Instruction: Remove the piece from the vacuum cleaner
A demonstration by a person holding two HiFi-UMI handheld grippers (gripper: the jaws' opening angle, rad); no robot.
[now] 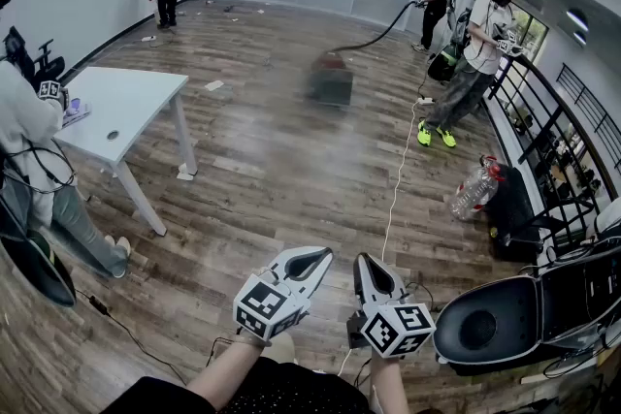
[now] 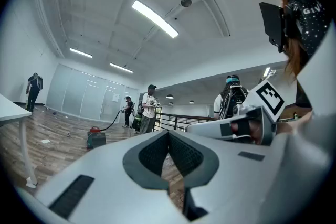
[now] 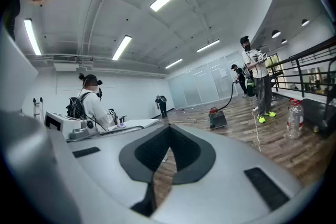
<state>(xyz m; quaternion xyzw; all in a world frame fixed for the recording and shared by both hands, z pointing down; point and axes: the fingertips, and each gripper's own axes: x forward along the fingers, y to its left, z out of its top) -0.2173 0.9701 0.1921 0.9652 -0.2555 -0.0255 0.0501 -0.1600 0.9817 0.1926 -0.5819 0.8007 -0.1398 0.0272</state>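
A boxy vacuum cleaner with a red top stands far off on the wooden floor, its black hose running to a person at the back. It also shows small in the left gripper view and the right gripper view. My left gripper and right gripper hover side by side close to my body, far from the vacuum. Both are shut with nothing between the jaws, as the left gripper's and the right gripper's own views confirm.
A white table stands at the left with a person beside it. A white cable crosses the floor toward two people at the back right. A water bottle, a black railing and a black rounded shell are on the right.
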